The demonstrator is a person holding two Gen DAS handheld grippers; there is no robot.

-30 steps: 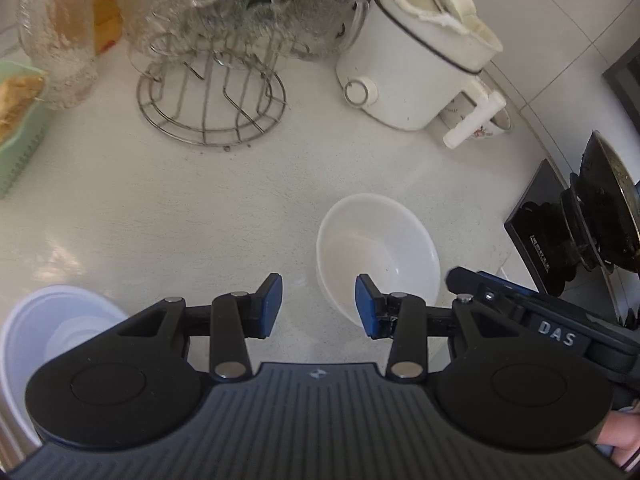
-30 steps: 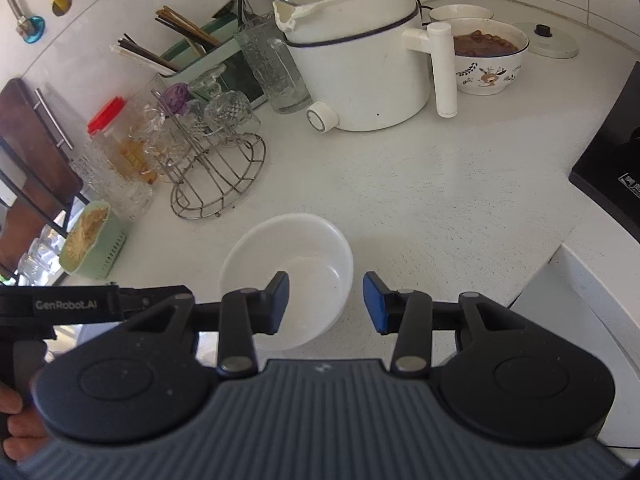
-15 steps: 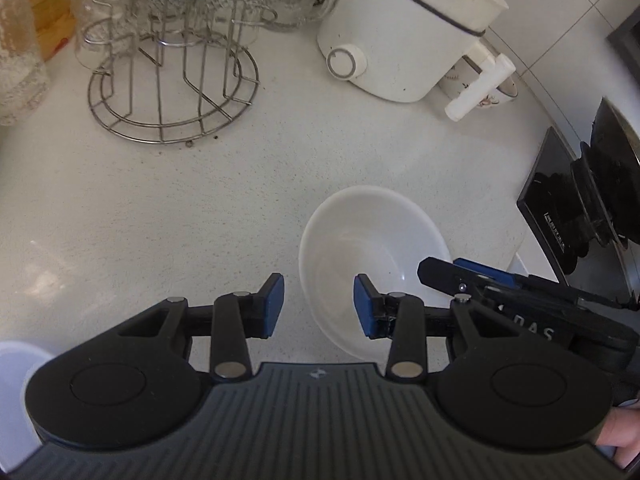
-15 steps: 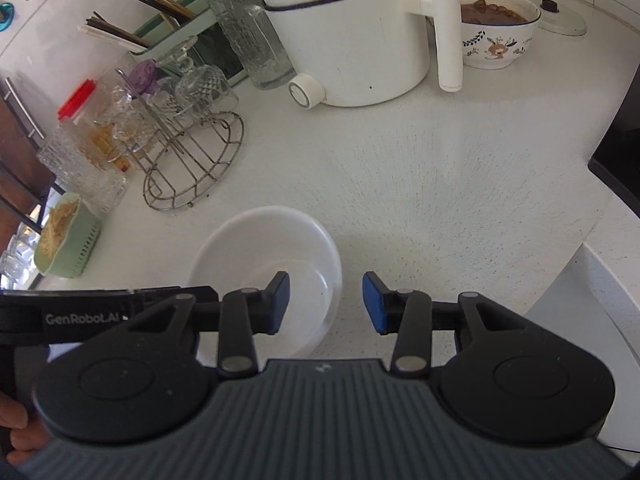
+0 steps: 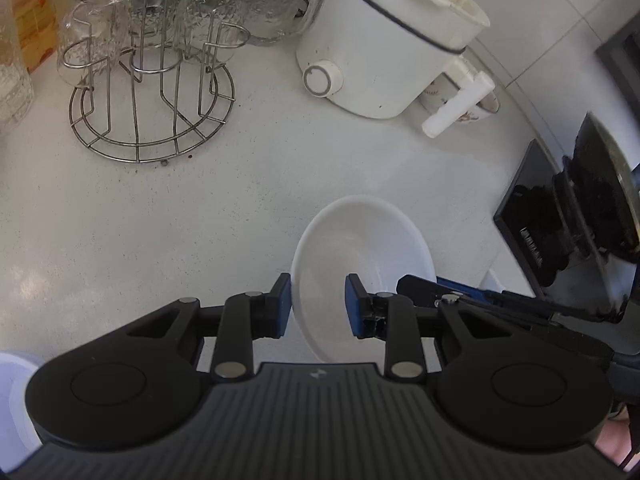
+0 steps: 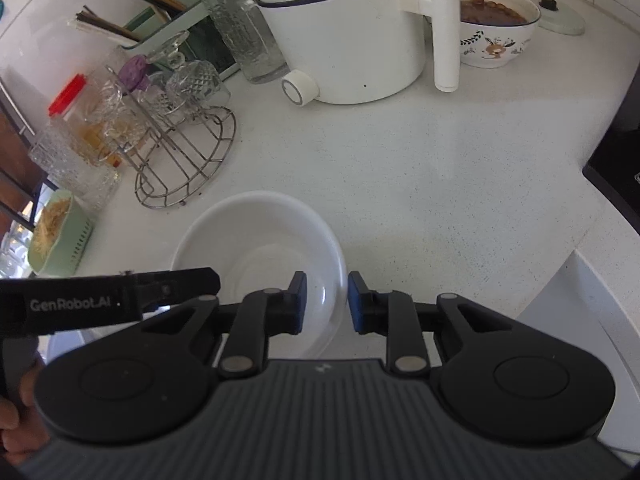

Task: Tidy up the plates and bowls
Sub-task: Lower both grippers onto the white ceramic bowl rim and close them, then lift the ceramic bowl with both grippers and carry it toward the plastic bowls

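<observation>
A white bowl (image 5: 362,252) sits upright on the white counter, also in the right wrist view (image 6: 260,240). My left gripper (image 5: 316,304) is open, its jaws astride the bowl's left rim. My right gripper (image 6: 327,300) is open, its jaws astride the bowl's right rim. Neither has closed on the rim. A white dish (image 5: 12,396) shows at the bottom left edge of the left wrist view.
A wire glass rack (image 5: 150,92) with upturned glasses stands at the back left. A white electric cooker (image 6: 344,36) and a patterned bowl of food (image 6: 496,28) stand at the back. A black stove with a pan (image 5: 580,216) lies at the right. A green basket (image 6: 60,236) sits at the left.
Both grippers have moved in on the bowl from either side, so that each now straddles its rim. The bowl has not moved on the counter.
</observation>
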